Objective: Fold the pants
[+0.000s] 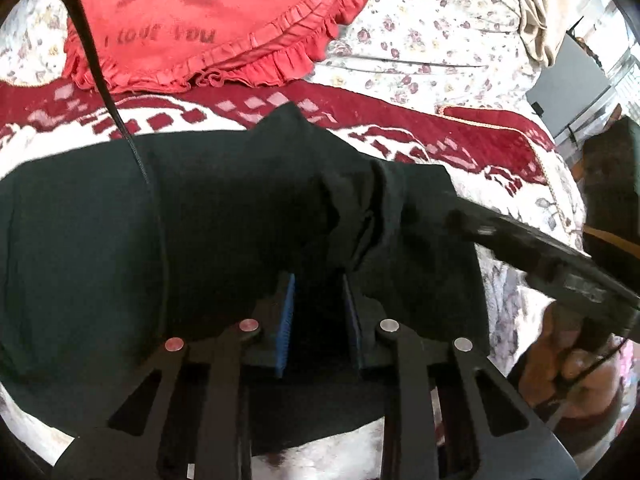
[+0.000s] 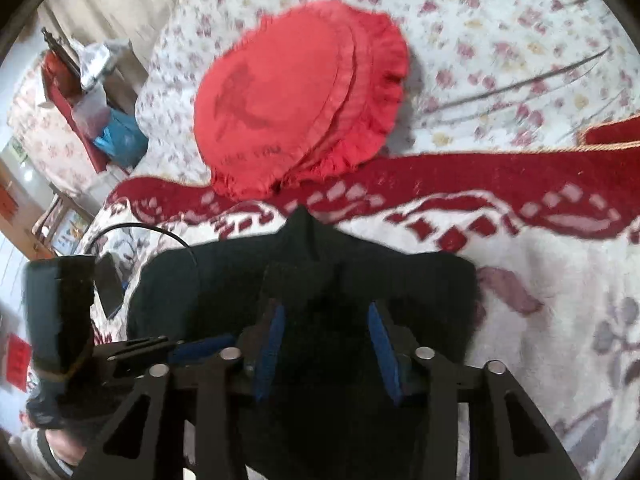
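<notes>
The black pants (image 1: 200, 220) lie bunched on the red and white blanket, and also fill the lower middle of the right wrist view (image 2: 320, 280). My left gripper (image 1: 319, 300) hovers over the pants with its blue pads apart and dark cloth between them. My right gripper (image 2: 326, 332) is open above the pants, its blue pads wide apart. The right gripper's body (image 1: 540, 252) reaches in from the right and meets the pants' right edge. The left gripper's body (image 2: 60, 320) shows at the left.
A red heart-shaped frilled pillow (image 1: 208, 28) lies beyond the pants on the floral bedsheet (image 1: 440, 32); it also shows in the right wrist view (image 2: 296, 100). The red and white blanket (image 2: 480, 248) covers the bed. A black cable (image 1: 100, 80) hangs across the left. Room clutter (image 2: 92, 108) stands past the bed's left edge.
</notes>
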`<state>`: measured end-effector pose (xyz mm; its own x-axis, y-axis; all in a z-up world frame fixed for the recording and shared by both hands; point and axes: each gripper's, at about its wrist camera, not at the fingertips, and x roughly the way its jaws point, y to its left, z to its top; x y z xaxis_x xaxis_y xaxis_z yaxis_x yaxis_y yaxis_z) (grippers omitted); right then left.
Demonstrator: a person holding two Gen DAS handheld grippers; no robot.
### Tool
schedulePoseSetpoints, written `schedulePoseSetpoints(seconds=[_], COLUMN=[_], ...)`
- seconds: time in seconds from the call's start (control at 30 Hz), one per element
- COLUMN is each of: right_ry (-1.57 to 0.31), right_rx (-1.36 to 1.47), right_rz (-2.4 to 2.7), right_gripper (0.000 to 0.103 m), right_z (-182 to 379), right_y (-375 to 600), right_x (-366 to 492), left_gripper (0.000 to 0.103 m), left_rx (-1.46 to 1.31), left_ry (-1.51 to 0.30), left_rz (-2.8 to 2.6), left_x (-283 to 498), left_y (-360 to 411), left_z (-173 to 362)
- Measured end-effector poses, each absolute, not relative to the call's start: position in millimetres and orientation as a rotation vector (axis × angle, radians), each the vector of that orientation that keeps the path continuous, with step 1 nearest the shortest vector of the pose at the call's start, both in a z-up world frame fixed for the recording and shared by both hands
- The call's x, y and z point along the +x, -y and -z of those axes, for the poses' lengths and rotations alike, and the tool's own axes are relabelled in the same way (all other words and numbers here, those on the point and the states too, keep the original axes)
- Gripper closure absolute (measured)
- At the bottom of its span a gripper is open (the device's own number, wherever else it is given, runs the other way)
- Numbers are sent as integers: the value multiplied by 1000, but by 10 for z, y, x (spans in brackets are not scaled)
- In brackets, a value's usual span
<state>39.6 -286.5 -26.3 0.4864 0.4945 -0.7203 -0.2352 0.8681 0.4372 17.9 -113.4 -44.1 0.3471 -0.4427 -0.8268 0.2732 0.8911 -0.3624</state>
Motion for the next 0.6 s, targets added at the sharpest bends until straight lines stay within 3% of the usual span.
schedulePoseSetpoints(seconds=[0.2, 0.37, 0.5, 0.53, 0.6], right_ry=[-1026, -1056, -1029, -1030, -1025], right_rx=[374, 226, 184, 201, 223], right_rz=[-477, -462, -437, -447, -472], right_gripper=[62, 63, 79, 88, 89], right_z=[403, 522, 563, 533, 450], right_y=[2747, 2429, 2394, 2431, 2479], right_x=[473, 492, 516, 501, 460], left_gripper=[80, 80, 80, 80, 80], left_rx=[-178, -172, -188, -193, -198], left_ry=[-1125, -1135, -1141, -1135, -1117], left_rz=[467, 428, 406, 405, 401], left_x=[66, -8, -33, -36, -48], left_y=[989, 800, 672, 647, 610], left_z=[407, 420, 428, 407, 360])
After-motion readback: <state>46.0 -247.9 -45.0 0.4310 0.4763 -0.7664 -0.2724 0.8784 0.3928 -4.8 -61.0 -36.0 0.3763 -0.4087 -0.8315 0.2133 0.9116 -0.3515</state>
